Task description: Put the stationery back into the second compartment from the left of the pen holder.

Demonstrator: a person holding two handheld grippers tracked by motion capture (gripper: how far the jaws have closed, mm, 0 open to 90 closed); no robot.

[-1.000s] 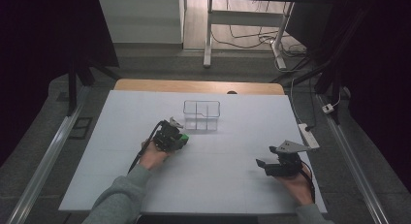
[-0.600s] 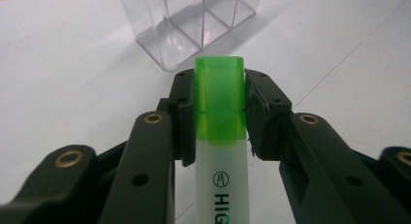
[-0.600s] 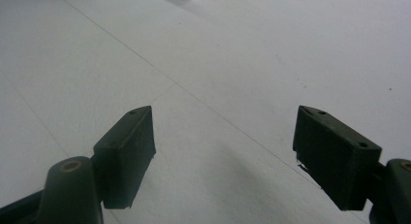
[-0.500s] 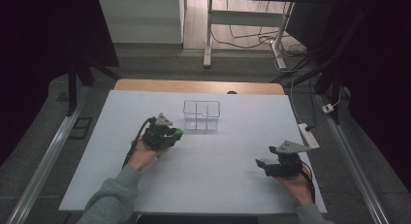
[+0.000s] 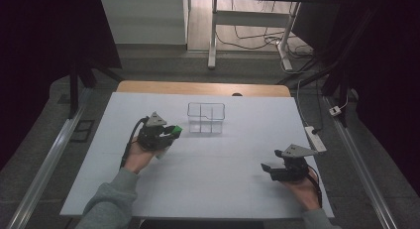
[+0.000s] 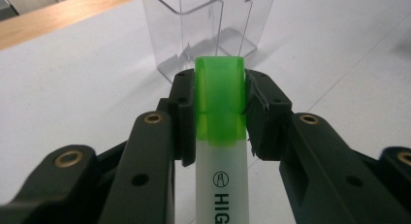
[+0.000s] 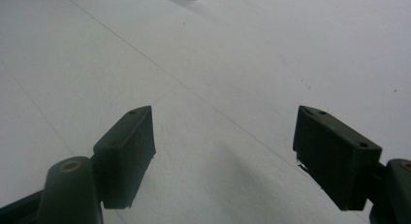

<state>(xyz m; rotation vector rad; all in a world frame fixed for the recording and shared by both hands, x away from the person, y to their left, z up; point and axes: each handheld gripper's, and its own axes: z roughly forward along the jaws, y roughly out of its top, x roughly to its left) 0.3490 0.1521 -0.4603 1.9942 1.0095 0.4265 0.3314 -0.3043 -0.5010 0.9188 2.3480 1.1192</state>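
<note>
A green-capped highlighter (image 6: 220, 136) is clamped between the jaws of the left gripper (image 5: 157, 133), the pads pressed against both sides of the green cap, with the white barrel running back between the jaws and part of a printed word readable on it. In the high view the highlighter's green tip (image 5: 176, 130) is seen pointing toward a clear plastic organiser (image 5: 206, 118), a box divided into compartments that stands on the white table (image 5: 208, 184) just beyond the left gripper. In the left gripper view the organiser's transparent walls (image 6: 208, 30) are seen close ahead of the cap, apart from it. The left gripper is carried in the left hand (image 5: 139, 157), from which a grey sleeve (image 5: 106, 206) extends toward the bottom edge.

The right gripper (image 5: 277, 169) is held low over the near right part of the table, well apart from the organiser. Its jaws are spread wide with nothing between them, bare tabletop (image 7: 223, 127) being seen through the gap.
</note>
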